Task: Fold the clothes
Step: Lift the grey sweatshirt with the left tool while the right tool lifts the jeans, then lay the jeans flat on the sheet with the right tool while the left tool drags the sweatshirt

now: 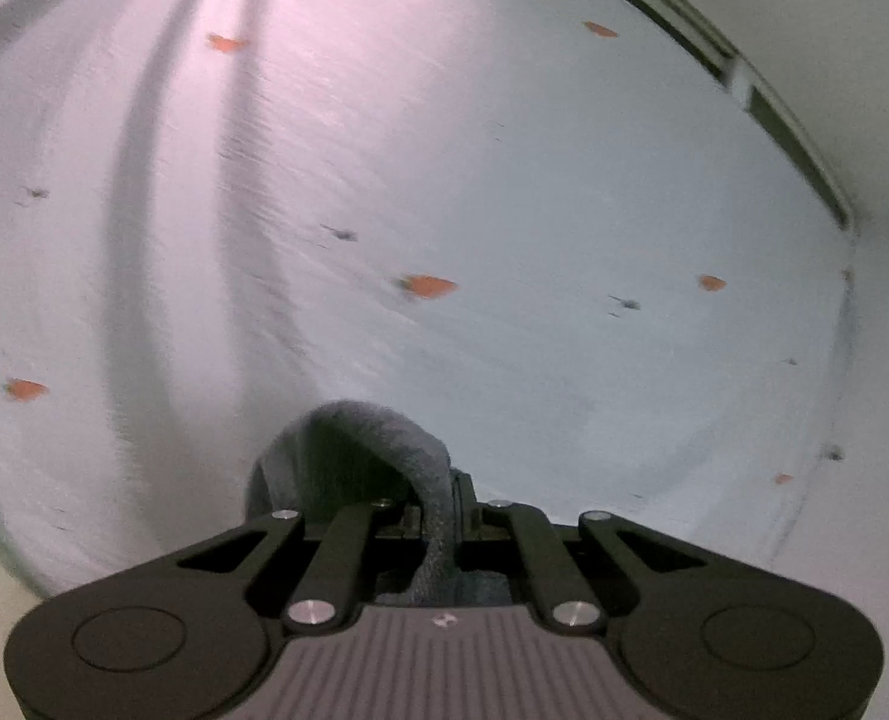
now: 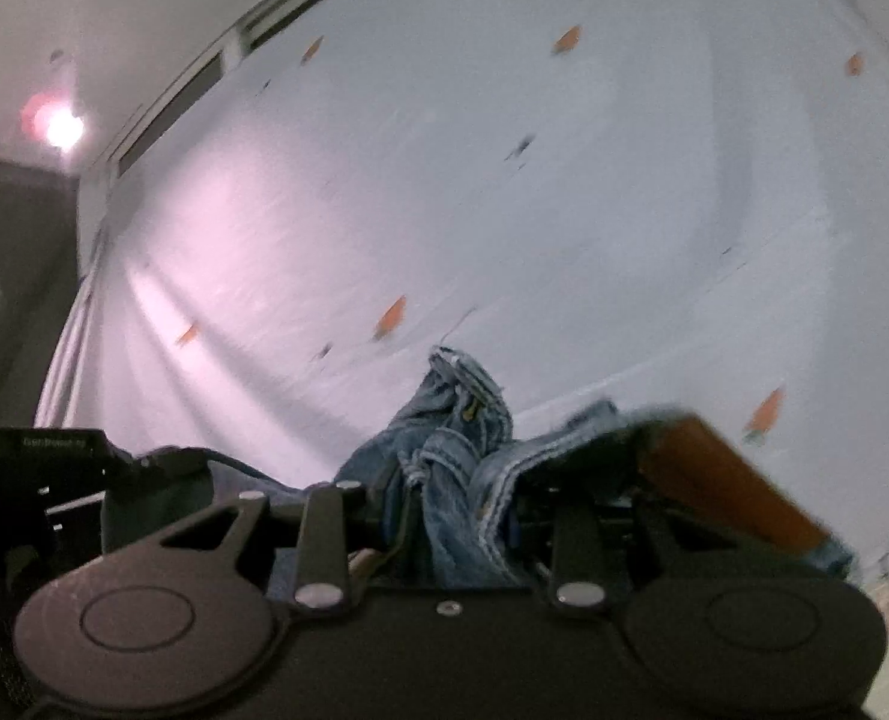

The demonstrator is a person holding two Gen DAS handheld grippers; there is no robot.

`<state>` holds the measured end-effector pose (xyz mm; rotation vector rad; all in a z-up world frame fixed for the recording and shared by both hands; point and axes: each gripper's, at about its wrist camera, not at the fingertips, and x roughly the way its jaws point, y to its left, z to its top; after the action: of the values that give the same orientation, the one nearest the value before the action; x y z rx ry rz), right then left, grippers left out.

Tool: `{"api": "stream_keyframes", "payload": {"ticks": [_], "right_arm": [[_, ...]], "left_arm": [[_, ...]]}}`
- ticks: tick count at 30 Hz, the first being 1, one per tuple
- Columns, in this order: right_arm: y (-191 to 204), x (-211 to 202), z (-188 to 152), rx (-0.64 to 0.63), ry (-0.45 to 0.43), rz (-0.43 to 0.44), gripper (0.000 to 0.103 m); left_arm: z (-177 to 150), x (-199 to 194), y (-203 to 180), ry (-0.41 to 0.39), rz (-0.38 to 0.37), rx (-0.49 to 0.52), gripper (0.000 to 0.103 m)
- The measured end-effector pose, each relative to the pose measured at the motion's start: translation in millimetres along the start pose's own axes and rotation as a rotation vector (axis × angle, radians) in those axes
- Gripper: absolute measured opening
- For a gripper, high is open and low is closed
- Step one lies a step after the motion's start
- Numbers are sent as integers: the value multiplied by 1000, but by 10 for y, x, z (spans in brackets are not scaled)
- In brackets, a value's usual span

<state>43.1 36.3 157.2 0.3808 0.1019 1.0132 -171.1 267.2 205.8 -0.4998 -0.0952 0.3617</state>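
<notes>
Between the left gripper's (image 1: 438,525) fingers a band of grey fabric (image 1: 384,438) is pinched; the jaws stand closed on it, and the band loops up and over to the left of the fingertips. Beyond that loop a white sheet (image 1: 444,180) with small orange and dark marks fills nearly all of the left wrist view. Long folds run through the sheet far to the left of the fingers, and a dark-slotted frame (image 1: 762,108) edges it at the far right.

Between the right gripper's (image 2: 468,516) fingers sits a bunch of blue jeans (image 2: 450,432), clamped by the closed jaws; the denim rises in a crumpled heap just ahead of the fingertips, its stitched seams showing. Just right of the fingers an orange-brown, blurred block (image 2: 726,474) lies against the denim; what it is cannot be told. Left of the fingers sits a black device (image 2: 36,468). Farther ahead spreads the same white sheet, and at the far left a lamp (image 2: 60,126) glows.
</notes>
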Motion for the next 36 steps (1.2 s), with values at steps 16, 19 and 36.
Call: {"api": "stream_keyframes", "payload": {"ticks": [16, 19, 36], "right_arm": [[-637, 358, -1652, -129, 647, -494, 47], [-875, -51, -2039, 43, 727, -577, 71], [-1323, -724, -2749, 709, 694, -661, 102]], "left_arm": [[-2041, -298, 1174, 634, 323, 89, 61], [-2276, -417, 1555, 756, 437, 38, 75], [-2220, -36, 2454, 806, 649, -138, 88]]}}
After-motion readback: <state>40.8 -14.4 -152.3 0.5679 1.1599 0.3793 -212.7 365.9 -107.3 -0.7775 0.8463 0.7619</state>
